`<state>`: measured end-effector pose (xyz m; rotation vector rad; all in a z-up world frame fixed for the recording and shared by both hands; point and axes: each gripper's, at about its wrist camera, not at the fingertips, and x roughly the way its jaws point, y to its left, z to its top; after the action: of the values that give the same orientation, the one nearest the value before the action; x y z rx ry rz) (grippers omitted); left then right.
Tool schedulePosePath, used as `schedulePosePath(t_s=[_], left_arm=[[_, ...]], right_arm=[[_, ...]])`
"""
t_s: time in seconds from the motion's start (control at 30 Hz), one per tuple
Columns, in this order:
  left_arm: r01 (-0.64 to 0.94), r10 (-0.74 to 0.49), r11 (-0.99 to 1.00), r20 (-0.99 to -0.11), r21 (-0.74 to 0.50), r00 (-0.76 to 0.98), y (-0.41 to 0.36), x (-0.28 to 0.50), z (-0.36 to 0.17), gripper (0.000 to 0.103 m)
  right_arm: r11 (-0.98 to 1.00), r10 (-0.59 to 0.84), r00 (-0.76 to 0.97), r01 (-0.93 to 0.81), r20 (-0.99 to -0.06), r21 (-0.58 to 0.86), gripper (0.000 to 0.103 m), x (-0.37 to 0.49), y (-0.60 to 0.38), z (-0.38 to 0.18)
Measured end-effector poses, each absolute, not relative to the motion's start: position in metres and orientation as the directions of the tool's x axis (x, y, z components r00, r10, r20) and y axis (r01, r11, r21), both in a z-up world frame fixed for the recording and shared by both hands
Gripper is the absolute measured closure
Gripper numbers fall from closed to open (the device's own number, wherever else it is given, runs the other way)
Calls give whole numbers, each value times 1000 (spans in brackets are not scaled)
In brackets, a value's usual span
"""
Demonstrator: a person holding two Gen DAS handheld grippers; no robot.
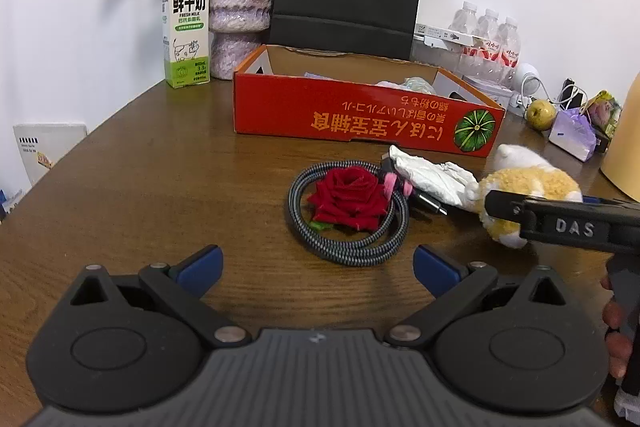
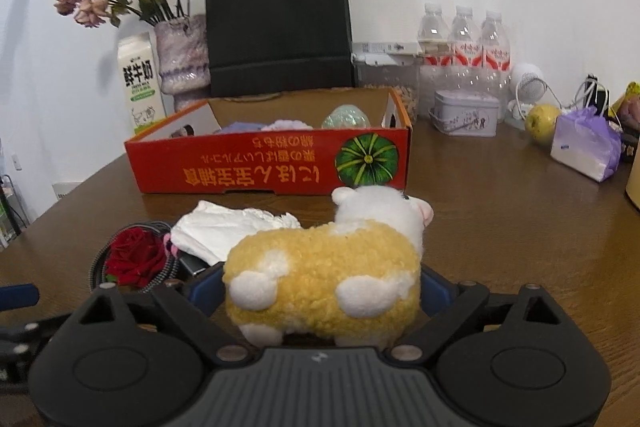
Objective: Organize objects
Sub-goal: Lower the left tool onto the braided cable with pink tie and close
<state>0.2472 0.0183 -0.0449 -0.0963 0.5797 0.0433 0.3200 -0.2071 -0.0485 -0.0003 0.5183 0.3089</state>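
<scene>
While the left tongs [image 1: 318, 269] hang wide open over the brown bench [image 1: 160, 179] with nothing between their blue tips, the right tongs [image 2: 320, 291] sit around a fluffy toy sheep [image 2: 324, 275]. The sheep is yellow with white spots and a white head. It stands on the bench between the two blue tips, one on each side of its body. The tips are very close to the wool, but I cannot tell if they press on it.

Just behind the sheep lies a crumpled white paper [image 2: 224, 227]. Left of that is a red rose [image 1: 348, 197], which lies inside a coiled grey cable [image 1: 352, 247]. A small pink thing [image 1: 396, 185] sits at the edge of the coil, touching the paper. In the left view the right tongs come in from the right side, with a hand [image 1: 616, 323] on the handle.

Farther back stands an open red box [image 1: 360, 119] with a green pumpkin picture on its front. The sheep is just in front of the box, near the pumpkin corner. Some soft purple things and a shiny egg shape [image 2: 346, 119] lie inside the box.

Behind the box stand a black paper bag [image 2: 276, 23], a milk carton [image 1: 186, 27] and a vase [image 1: 240, 11] with dried flowers. To the right are three water bottles [image 2: 464, 39], a small tin [image 2: 466, 113], a yellow-green fruit [image 2: 540, 123] and a purple pack of tissues [image 2: 584, 147].
</scene>
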Motion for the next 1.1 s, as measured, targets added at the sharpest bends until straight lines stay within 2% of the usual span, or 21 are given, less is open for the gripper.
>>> schedulePosePath(t_s=[0.23, 0.37, 0.6, 0.77, 1.1], left_arm=[[-14, 8, 1000, -554, -6, 833, 3, 268, -31, 0], [-3, 35, 999, -604, 53, 797, -5, 291, -31, 0], [21, 23, 998, -672, 57, 741, -13, 326, -37, 0], [-35, 35, 999, -709, 15, 705, -8, 345, -51, 0], [-56, 54, 998, -646, 18, 762, -7, 339, -62, 0]], right_arm=[[956, 275, 869, -292, -411, 23, 9, 307, -212, -40], [959, 273, 884, -282, -379, 34, 9, 305, -224, -34], [963, 266, 898, -259, -351, 69, 9, 307, -245, -27], [962, 273, 892, -260, -361, 86, 9, 309, -251, -28], [958, 282, 879, -278, -385, 68, 8, 307, -242, -35]])
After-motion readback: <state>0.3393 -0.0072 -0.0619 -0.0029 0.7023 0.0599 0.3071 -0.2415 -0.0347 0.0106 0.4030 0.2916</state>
